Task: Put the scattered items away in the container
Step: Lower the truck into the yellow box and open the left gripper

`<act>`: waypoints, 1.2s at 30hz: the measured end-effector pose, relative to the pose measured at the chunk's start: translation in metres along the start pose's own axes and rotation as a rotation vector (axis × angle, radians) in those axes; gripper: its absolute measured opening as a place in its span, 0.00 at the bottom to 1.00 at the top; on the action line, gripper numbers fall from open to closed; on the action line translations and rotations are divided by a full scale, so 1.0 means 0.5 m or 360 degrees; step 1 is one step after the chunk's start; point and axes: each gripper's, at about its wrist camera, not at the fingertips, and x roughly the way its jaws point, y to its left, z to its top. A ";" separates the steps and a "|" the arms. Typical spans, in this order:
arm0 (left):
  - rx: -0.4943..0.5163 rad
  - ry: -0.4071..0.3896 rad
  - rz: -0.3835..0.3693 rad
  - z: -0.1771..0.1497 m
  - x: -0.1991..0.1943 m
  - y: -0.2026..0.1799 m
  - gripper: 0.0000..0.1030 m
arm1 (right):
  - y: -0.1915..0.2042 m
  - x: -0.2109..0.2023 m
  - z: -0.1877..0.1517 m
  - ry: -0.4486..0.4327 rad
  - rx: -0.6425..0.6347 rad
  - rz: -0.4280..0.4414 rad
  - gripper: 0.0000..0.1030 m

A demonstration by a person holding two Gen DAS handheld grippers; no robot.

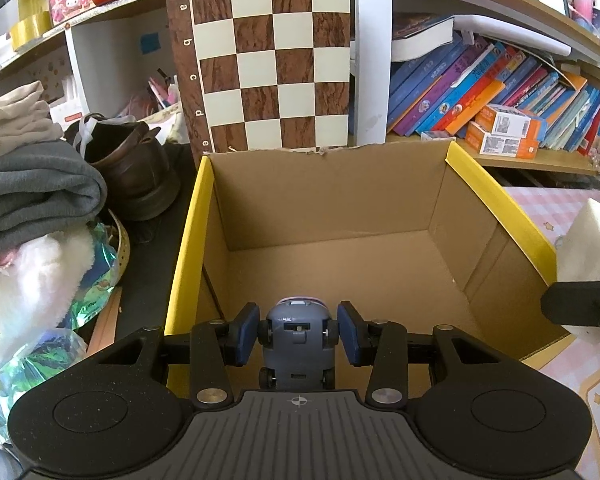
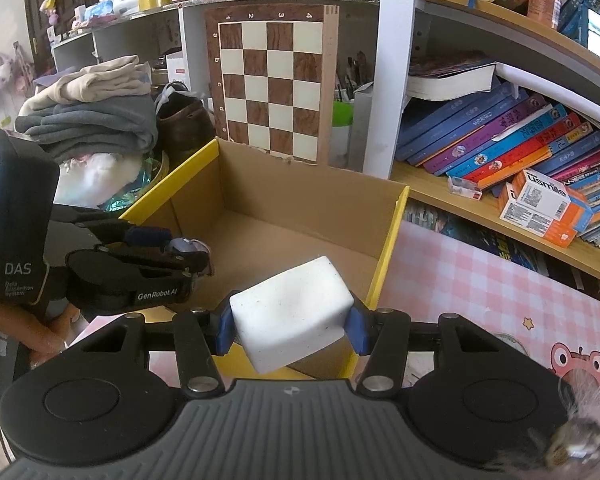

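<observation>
Left gripper (image 1: 299, 334): held over the near edge of the cardboard box (image 1: 340, 216); its blue pads (image 1: 247, 334) are seen on either side of a small grey toy car (image 1: 298, 344). A narrow gap is visible between the pads and the car's wheels, so whether the car is pinched cannot be told from the left wrist view. In the right wrist view the same gripper (image 2: 188, 250) is seen side-on over the box's left wall, with the car (image 2: 186, 246) between its fingers.

Toy car: shown underside up, four black wheels visible, positioned above the box's near inner wall.

Right gripper (image 2: 290, 326): clamped on a white foam block (image 2: 292, 312); both blue pads (image 2: 223, 328) are pressed into its ends. The block is held tilted, above the near right corner of the box.

Cardboard box (image 2: 284, 216): open-topped, brown inside, yellow outside; nothing is seen lying on its visible floor.

Surface: a pink checked mat (image 2: 480, 280) is noted to the right of the box.

Surroundings: a chessboard (image 1: 270, 64) stands upright behind the box. Folded grey clothing (image 1: 36, 200) and a brown shoe (image 1: 136, 172) are stacked to the left. Books (image 1: 480, 92) and orange cartons (image 2: 540, 208) are noted on the shelf to the right.
</observation>
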 end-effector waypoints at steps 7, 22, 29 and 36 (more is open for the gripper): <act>0.0000 -0.0009 0.0000 0.001 -0.001 0.002 0.41 | 0.003 0.014 0.007 0.0011 -0.0017 0.0009 0.49; -0.0031 -0.0118 -0.0030 0.008 -0.037 -0.005 0.45 | 0.004 0.040 0.018 0.0029 -0.0040 0.0024 0.49; -0.0054 -0.0207 -0.0012 0.012 -0.076 -0.013 0.54 | 0.006 0.064 0.031 0.0033 -0.0086 0.0030 0.49; -0.0080 -0.0144 0.0025 0.019 -0.077 -0.001 0.61 | -0.004 0.098 0.039 0.0069 -0.0095 0.0045 0.49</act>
